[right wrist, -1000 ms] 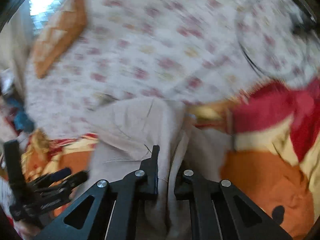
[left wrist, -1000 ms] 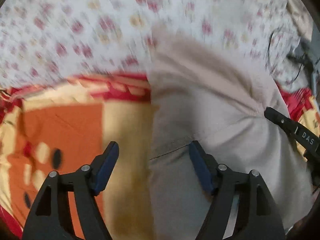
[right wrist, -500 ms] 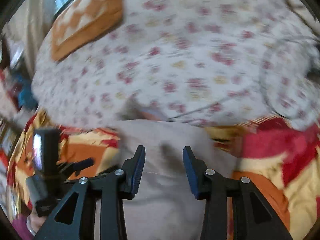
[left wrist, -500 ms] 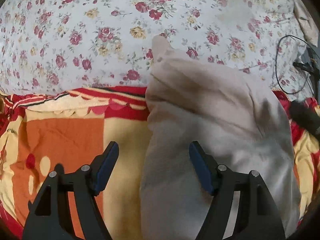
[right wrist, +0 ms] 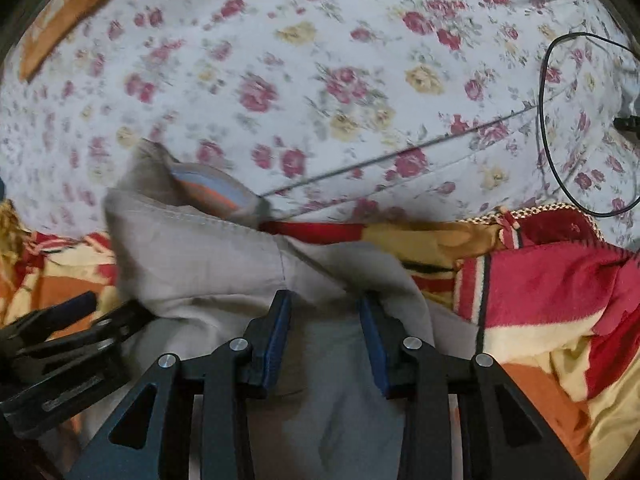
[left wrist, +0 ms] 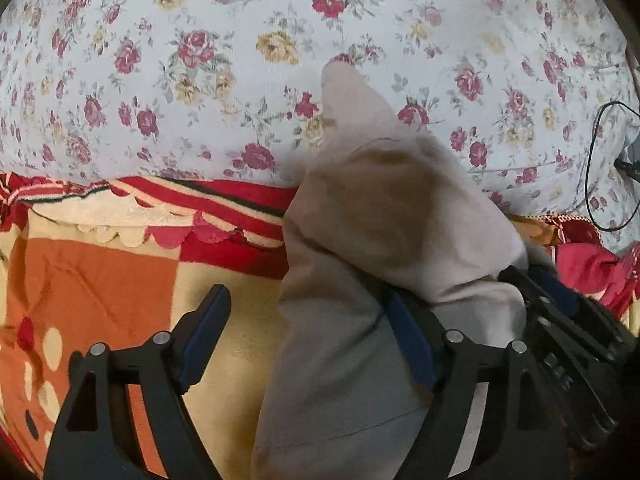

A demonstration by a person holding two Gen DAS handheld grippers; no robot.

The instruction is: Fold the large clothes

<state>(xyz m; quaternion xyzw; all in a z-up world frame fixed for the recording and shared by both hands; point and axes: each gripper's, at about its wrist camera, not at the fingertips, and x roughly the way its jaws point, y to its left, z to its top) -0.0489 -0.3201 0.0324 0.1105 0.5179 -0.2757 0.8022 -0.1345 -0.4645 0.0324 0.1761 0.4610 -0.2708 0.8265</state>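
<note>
The beige garment (left wrist: 360,272) lies bunched on the red, orange and cream blanket (left wrist: 104,288), its far tip reaching onto the floral bedsheet (left wrist: 200,60). Left gripper (left wrist: 308,340): jaws released and spread wide, the right finger under a fold of the cloth, the left finger over bare blanket. Right gripper (right wrist: 325,340): jaws parted, cloth lying between them but not pinched. A black cable (right wrist: 548,112) loops on the sheet at the far right.
</note>
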